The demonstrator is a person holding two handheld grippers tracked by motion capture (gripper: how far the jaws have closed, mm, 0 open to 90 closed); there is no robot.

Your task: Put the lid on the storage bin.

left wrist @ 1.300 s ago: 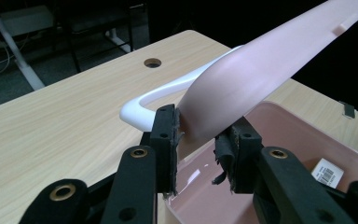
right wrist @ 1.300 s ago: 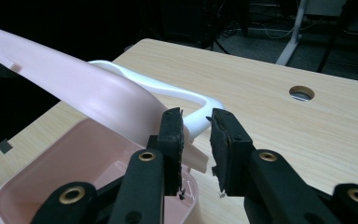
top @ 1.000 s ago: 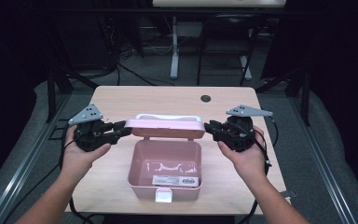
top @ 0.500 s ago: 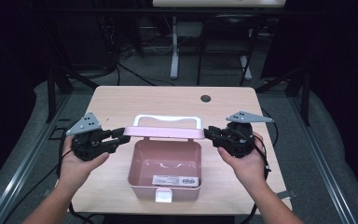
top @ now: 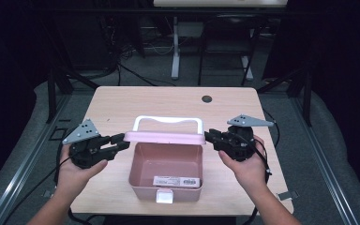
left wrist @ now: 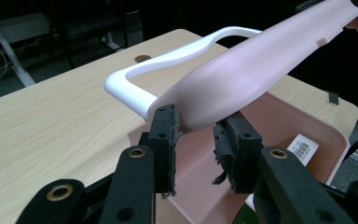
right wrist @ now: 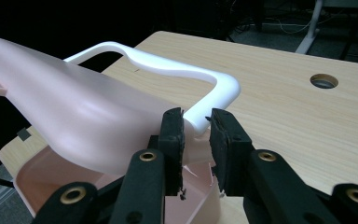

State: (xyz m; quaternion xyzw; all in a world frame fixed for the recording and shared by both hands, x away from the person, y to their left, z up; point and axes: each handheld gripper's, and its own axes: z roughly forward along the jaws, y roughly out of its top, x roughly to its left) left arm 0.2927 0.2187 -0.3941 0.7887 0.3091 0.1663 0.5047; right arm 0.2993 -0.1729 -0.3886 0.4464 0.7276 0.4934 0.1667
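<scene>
Flanking the pink lid (top: 164, 137), left gripper (top: 117, 143) and right gripper (top: 212, 137) pinch its ends.

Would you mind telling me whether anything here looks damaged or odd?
Yes: the black pad on the left tool is torn and fraying along its lower edge, beside the pink lid. Nothing else stands out.

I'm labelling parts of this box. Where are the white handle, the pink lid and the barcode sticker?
white handle (top: 168, 120): high view, middle of its top bar.
pink lid (right wrist: 74, 112): right gripper view, its curved outer face.
barcode sticker (top: 177, 181): high view, centre of the label inside the box.
</scene>
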